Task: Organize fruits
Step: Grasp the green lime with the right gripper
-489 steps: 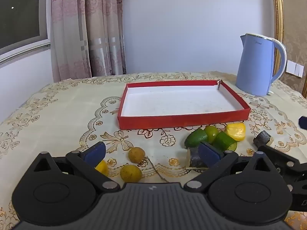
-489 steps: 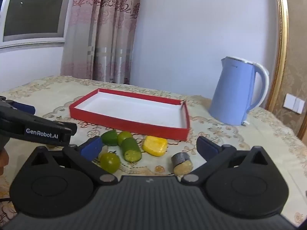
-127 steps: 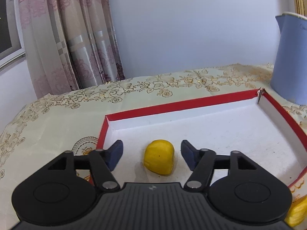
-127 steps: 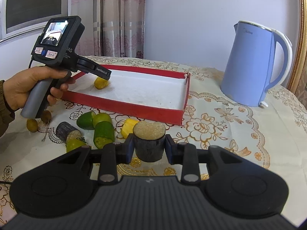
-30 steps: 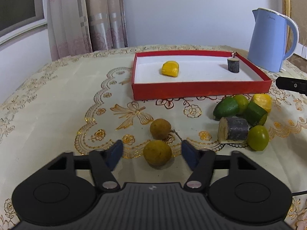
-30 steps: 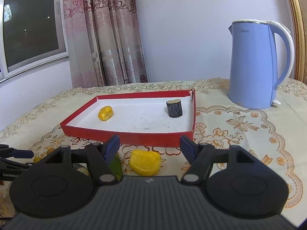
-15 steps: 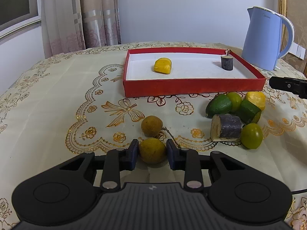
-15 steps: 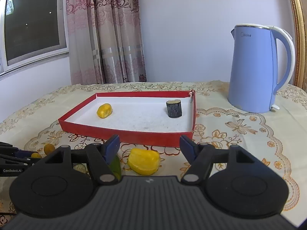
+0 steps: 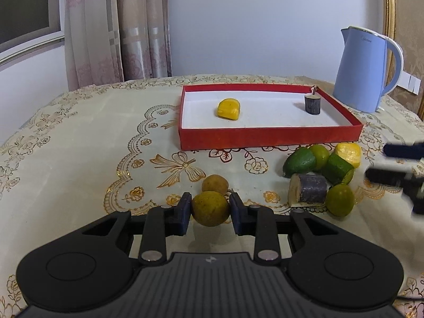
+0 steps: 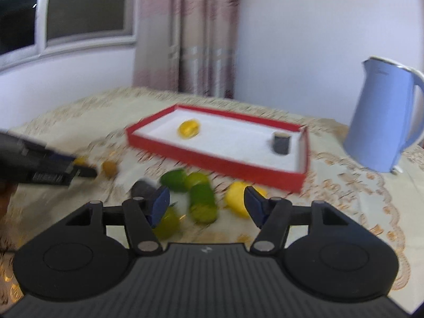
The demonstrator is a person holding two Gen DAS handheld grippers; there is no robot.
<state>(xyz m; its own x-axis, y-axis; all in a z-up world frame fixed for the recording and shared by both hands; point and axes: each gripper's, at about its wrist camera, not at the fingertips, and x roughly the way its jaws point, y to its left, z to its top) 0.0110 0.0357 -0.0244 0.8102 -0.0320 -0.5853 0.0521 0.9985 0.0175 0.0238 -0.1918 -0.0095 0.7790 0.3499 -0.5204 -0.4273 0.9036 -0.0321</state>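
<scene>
Near the front edge of the table (image 9: pixel 79 143), the left gripper (image 9: pixel 210 208) is clamped on a round brownish-yellow fruit (image 9: pixel 210 208), both blue pads pressing its sides, and a second brown fruit (image 9: pixel 215 184) sits just behind it, touching or nearly so. Over to the right, the loose pile lies close together: a green fruit (image 9: pixel 299 162), a lime (image 9: pixel 321 156), a cut green piece (image 9: pixel 338 169), a yellow chunk (image 9: pixel 348 155), a dark log (image 9: pixel 307 189) lying on its side and a small green ball (image 9: pixel 340 200) at the front. Beyond them, toward the back of the table, the red tray (image 9: pixel 267 137) carries two things, well apart: a yellow piece (image 9: pixel 229 109) toward its left end and a dark stub (image 9: pixel 312 104) standing upright in the far right corner. A blue kettle (image 9: pixel 363 70) stands at the table's back right corner, behind the tray. Now the right gripper (image 10: pixel 206 202): its view is blurred, its jaws are closing above the pile with nothing pressed between the pads; the cut green piece (image 10: pixel 202 202) lies in the gap, the yellow chunk (image 10: pixel 238 198) just beside the right pad. From this side the left gripper (image 10: pixel 79 171) reaches in low at the left, with the brown fruit (image 10: pixel 110 168) by its tip.
</scene>
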